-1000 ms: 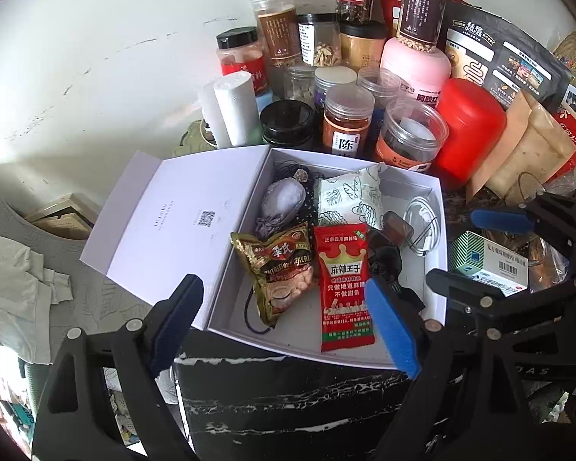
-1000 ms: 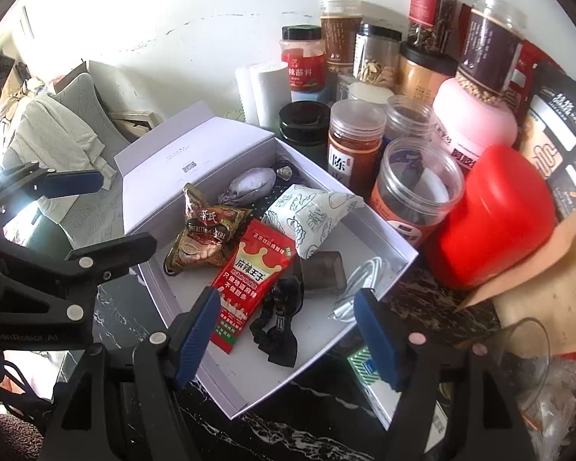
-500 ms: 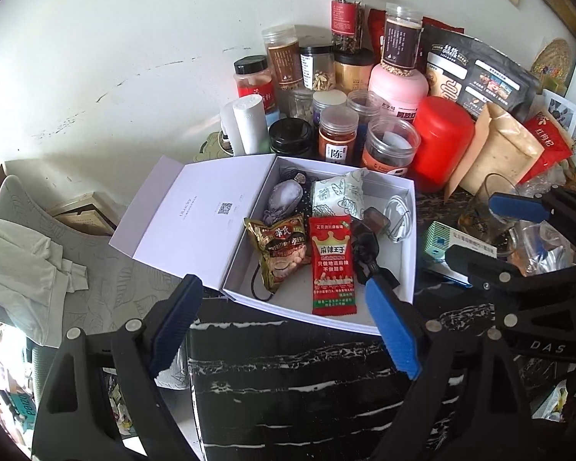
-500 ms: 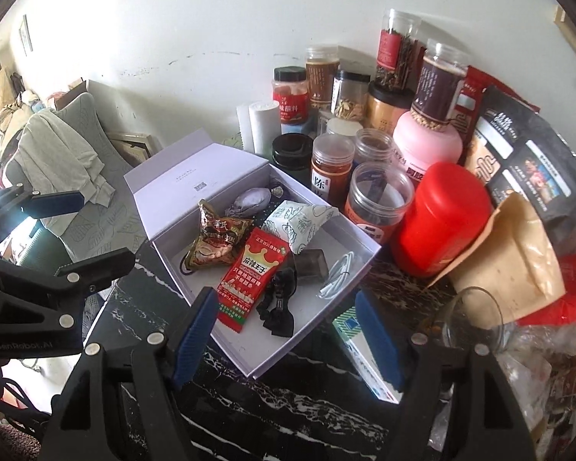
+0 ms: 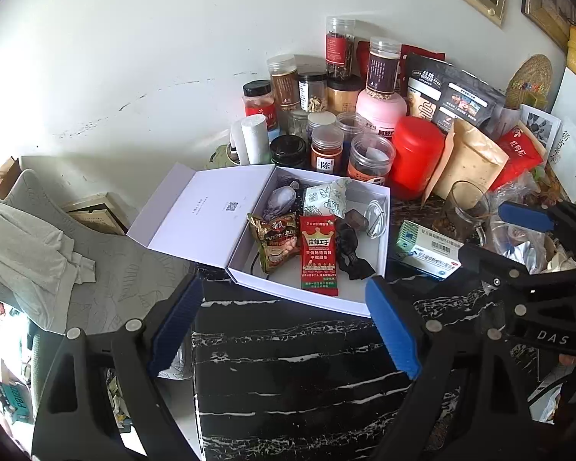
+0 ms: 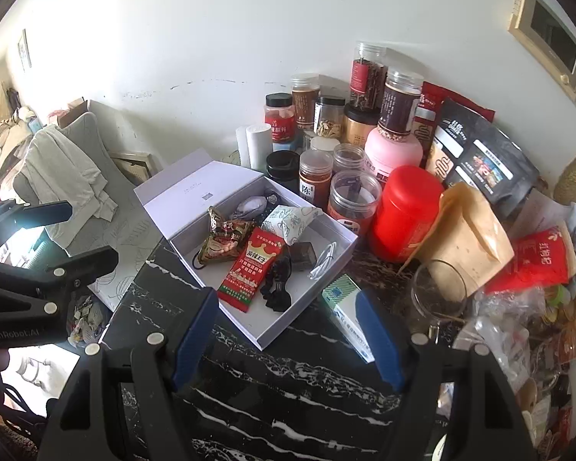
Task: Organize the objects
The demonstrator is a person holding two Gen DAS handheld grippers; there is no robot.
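Observation:
An open white box (image 5: 380,196) (image 6: 226,226) sits on the black marble table, its lid (image 5: 207,207) folded out to the left. It holds a red snack packet (image 5: 318,253) (image 6: 249,265), a brown snack packet (image 5: 274,240), a green-white pouch (image 5: 324,199), a black clip (image 5: 351,255) and a white cable (image 5: 376,217). My left gripper (image 5: 284,326) is open and empty, held back in front of the box. My right gripper (image 6: 288,338) is open and empty too, also short of the box.
Several jars, a red canister (image 5: 416,153), a pink bottle (image 5: 380,109) and bags (image 5: 468,165) crowd the back wall. A green-white medicine box (image 5: 428,251) and a glass cup (image 6: 437,292) stand right of the box. A grey cushion (image 5: 107,253) lies left of the table.
Both grippers have pulled back and up from the box, which now looks smaller and farther away. Both stay open. Nothing in the box has moved.

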